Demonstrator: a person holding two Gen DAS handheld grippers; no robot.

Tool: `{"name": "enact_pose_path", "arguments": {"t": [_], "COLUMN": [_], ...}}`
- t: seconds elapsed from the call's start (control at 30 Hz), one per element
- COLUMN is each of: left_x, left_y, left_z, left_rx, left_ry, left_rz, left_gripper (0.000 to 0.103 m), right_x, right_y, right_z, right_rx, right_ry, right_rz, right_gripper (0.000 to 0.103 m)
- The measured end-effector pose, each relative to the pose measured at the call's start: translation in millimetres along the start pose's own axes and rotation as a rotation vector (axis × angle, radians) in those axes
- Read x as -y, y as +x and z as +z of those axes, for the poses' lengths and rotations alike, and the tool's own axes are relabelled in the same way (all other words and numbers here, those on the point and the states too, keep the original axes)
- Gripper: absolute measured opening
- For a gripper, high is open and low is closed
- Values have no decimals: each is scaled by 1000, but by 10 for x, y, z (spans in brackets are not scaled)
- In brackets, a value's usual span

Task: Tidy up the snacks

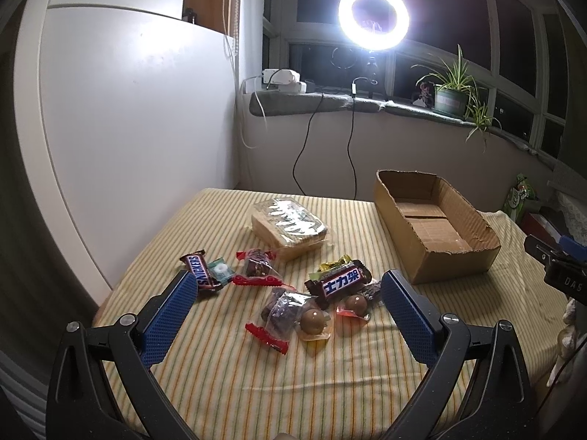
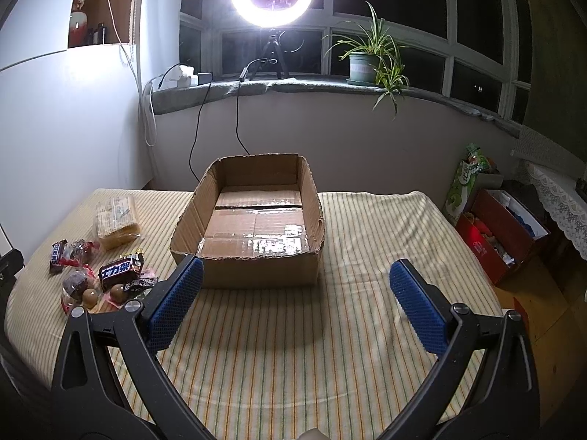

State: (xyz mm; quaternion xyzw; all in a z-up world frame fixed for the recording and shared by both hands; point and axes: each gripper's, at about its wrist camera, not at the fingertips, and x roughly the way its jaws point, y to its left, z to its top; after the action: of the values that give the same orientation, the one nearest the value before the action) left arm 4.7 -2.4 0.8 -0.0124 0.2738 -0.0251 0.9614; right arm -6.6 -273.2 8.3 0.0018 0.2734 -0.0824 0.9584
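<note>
Left gripper [image 1: 286,286]: spread wide, empty, above the striped bench [image 1: 330,366]. Right gripper [image 2: 295,275]: spread, empty. Loose snacks [image 1: 293,293]: clustered mid-bench. Wrapped bread [image 1: 290,223]: behind them. Cardboard box [image 2: 256,220]: empty, beside the snacks.

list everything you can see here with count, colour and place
cardboard box: 1, brown, empty, right part of the table
bread pack: 1, tan in clear wrap, far left
snickers bars: 2, brown, in the snack pile
red-edged clear packets: 2, dark contents, in the pile
round brown candies: 2, near edge of the pile
striped tablecloth: 1, yellow, covers the table
ring light: 1, white, lit, on the windowsill
potted plant: 1, green, on the windowsill
left gripper: open, over the snacks
right gripper: open, facing the box
</note>
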Motion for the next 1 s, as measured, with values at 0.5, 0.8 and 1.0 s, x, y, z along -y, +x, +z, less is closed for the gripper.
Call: {"name": "enact_pose_path", "arguments": {"t": [0.5,0.8,1.0], "left_x": [-77,-332,-458], "left_y": [158,295,411], "left_z": [-33,-221,-321], "left_rx": [-47,-133,-189], "left_ry": [-10,-60,-101], "left_rz": [-2,-10,-53], "left_gripper": [95,85,75], "right_x": [-134,-372,-633], "right_y": [186,317,428], "right_z": [68,-9,-73], "right_rx": [-50,-102,-162], "right_ry": [-29,-81,-113], "right_rz": [37,153,278], "right_gripper": [94,86,73]}}
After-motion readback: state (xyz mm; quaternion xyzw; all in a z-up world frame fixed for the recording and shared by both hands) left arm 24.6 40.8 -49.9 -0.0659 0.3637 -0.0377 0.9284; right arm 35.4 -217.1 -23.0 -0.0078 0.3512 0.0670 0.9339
